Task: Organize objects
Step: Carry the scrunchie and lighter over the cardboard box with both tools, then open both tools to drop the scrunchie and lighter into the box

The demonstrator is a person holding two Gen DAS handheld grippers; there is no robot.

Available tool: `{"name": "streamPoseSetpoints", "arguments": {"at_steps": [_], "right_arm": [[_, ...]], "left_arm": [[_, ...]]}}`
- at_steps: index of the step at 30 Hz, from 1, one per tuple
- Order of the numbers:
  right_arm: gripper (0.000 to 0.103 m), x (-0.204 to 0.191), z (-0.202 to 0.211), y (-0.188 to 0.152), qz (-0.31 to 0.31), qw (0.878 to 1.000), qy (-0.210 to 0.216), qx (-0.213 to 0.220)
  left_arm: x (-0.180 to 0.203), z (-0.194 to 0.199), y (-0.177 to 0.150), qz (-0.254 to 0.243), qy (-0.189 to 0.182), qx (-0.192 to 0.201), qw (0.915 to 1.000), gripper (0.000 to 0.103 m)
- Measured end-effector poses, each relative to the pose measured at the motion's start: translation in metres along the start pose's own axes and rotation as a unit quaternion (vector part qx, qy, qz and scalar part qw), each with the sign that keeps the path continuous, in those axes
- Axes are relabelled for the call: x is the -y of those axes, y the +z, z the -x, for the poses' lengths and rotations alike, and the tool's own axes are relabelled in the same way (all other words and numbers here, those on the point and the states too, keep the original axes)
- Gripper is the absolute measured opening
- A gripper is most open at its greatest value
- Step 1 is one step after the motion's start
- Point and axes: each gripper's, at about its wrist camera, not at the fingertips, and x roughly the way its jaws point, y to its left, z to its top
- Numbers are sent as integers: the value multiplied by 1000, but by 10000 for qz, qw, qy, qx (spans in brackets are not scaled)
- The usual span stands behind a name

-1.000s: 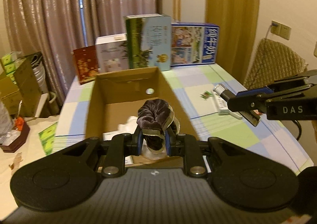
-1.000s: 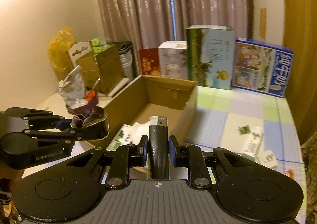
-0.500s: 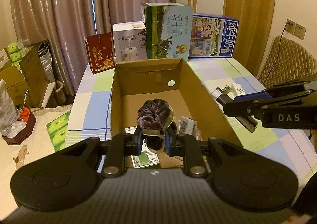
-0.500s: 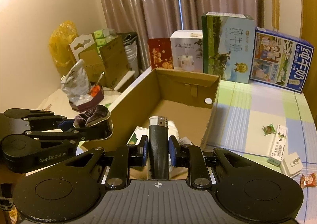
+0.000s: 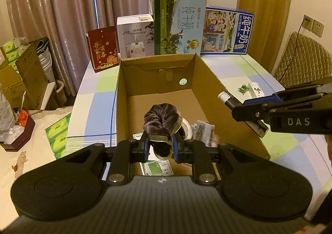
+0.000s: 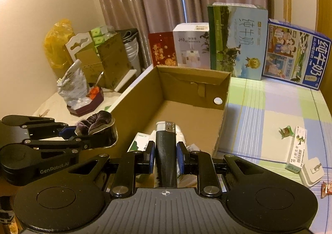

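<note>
Checked tablecloth (image 5: 99,91) under warm light, curtains (image 5: 62,6) behind, cartons lined along the far edge. Versus 1.0 s ago: both views sit higher and further back over the open cardboard box (image 5: 122,97), more of its floor showing; grips unchanged.

Lighter (image 6: 166,149): long axis runs 6 to 12 o'clock in the right view, metal head at 12, toward the box's far wall. Right gripper (image 6: 165,158) clamped on its dark body, above the box's near end. Seen from the left, it enters at 3 o'clock.

Scrunchie (image 5: 161,122): bunched purple velvet, pinched in the left gripper (image 5: 159,146), above the box interior. From the right, the left gripper lies at 9 o'clock, roughly level.
</note>
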Motion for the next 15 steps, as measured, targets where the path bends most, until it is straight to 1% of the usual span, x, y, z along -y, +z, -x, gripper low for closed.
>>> {"name": "streamPoseSetpoints", "arguments": {"at_steps": [6,8,9,10,12,15], "right_arm": [[19,11,-15,5,-147,9999,-1,-26],[19,14,-19,6,-195,9998,2,-29],[19,15,-21,6,-219,9998,8,-35],[19,16,-23,6,-241,9997,12,-46],[19,18,-25,5,-285,9996,21,-60],[19,19,-26,4,-300,9995,40,-73]], "left_arm": [[-3,-25,3,-5,-51,-106,9999,18],[-3,-34,3,-11,-71,-147,9999,22],[-4,-39,3,-25,-66,-154,9999,29],[-4,-42,3,-42,-44,-145,9999,31],[-5,-48,2,-60,43,-191,9998,31],[-10,-45,-1,33,25,-162,9999,31]]}}
